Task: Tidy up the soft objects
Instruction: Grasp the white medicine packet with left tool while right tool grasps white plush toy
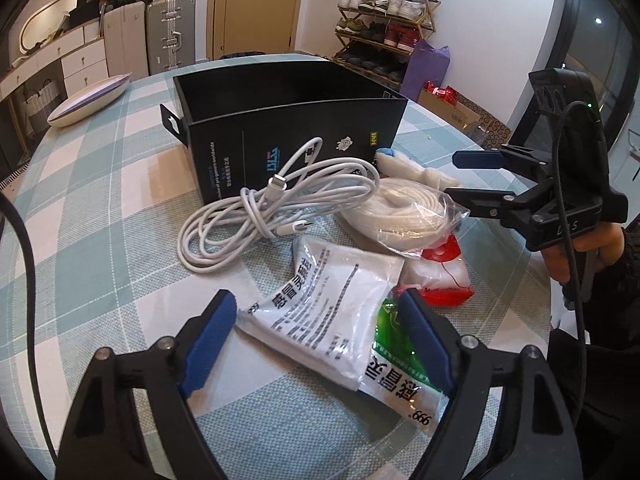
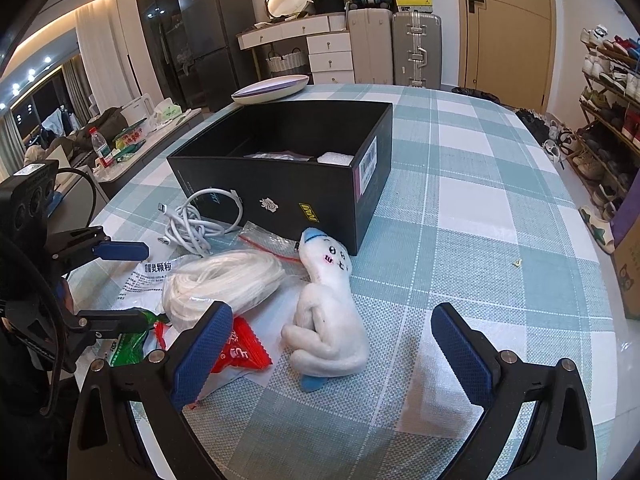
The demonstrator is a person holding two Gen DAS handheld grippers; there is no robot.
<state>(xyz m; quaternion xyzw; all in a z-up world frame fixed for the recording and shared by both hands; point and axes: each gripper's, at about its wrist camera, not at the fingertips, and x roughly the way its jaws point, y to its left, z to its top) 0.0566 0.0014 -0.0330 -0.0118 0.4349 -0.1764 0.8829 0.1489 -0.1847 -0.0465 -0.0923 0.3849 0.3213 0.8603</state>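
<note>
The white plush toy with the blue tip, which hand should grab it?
Probably the right. The right tongs, open, sit just before the white plush toy, which lies between the fingers. The left tongs straddle the white medicine packet.

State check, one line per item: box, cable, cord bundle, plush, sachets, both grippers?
black box: open, no lid, some white items inside
white USB cable: loosely coiled, on the cloth beside the box
white cord bundle: coiled, in a clear bag
plush toy: lying on its side, untouched
white medicine sachet: flat, between the left fingers
red packet: on the table
left gripper: open
right gripper: open, empty
</note>
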